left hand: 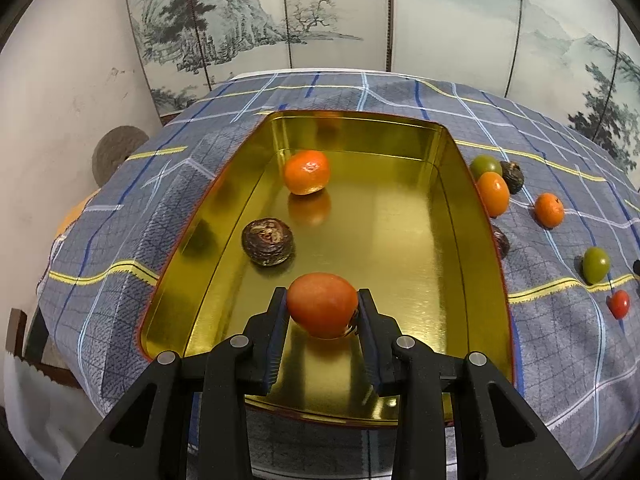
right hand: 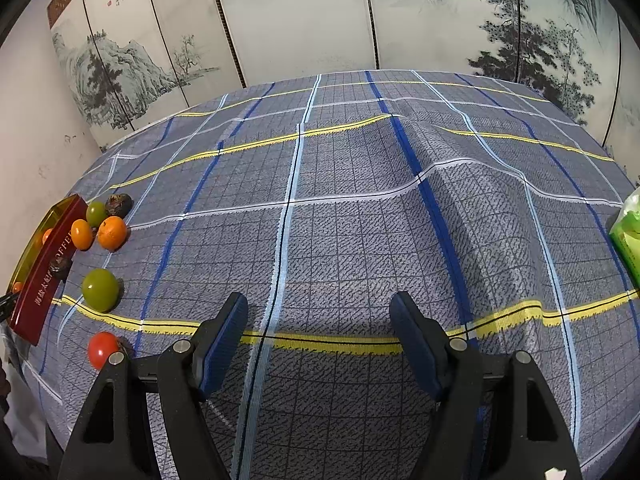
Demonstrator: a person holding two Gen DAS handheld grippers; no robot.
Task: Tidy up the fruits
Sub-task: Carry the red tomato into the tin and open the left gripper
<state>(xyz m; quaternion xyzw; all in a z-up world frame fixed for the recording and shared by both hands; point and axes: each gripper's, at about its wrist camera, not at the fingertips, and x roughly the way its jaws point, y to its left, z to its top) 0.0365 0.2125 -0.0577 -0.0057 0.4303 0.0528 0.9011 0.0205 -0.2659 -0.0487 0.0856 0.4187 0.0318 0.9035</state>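
Observation:
My left gripper (left hand: 322, 306) is shut on a red-orange tomato (left hand: 322, 304) and holds it over the near end of a gold tin tray (left hand: 400, 240). In the tray lie a tangerine (left hand: 307, 171) and a dark brown fruit (left hand: 268, 241). To the tray's right on the cloth lie several fruits: a green one (left hand: 485, 165), an orange one (left hand: 493, 193), a tangerine (left hand: 549, 209), a green one (left hand: 595, 265) and a small red tomato (left hand: 618, 303). My right gripper (right hand: 319, 340) is open and empty over bare cloth, right of the fruits (right hand: 100, 289) and the tray's red side (right hand: 48, 268).
A blue-grey plaid cloth (right hand: 360, 220) covers the table, with a raised fold (right hand: 424, 152) ahead of the right gripper. A green packet (right hand: 628, 232) lies at the right edge. A painted folding screen (left hand: 320, 12) stands behind the table.

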